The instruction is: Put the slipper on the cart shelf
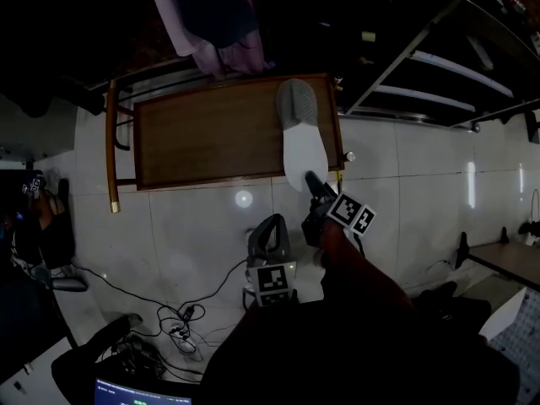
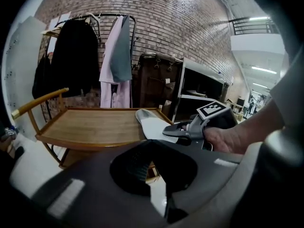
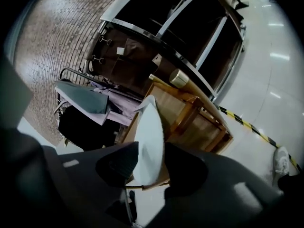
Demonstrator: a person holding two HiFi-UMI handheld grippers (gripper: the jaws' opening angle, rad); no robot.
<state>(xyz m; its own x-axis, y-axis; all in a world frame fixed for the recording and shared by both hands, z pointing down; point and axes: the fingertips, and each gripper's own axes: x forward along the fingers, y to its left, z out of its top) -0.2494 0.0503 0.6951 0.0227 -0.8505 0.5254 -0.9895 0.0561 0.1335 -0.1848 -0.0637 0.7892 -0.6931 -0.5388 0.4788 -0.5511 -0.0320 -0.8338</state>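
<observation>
Slipper on the cart shelf, right tool clamped at its heel.

On the pale tiled floor (image 1: 405,167) stood the wooden cart, its top shelf (image 1: 202,133) bare apart from the slipper (image 1: 301,142), which lay flat at the shelf's right end, grey toe toward the far rim and white heel overhanging the near edge. The right tool (image 1: 314,184) had its jaws part open and pressed on that heel, the sole filling the gap between them. The left tool (image 1: 272,219) hung over the floor, short of the cart, jaws closed tip to tip and holding nothing.
</observation>
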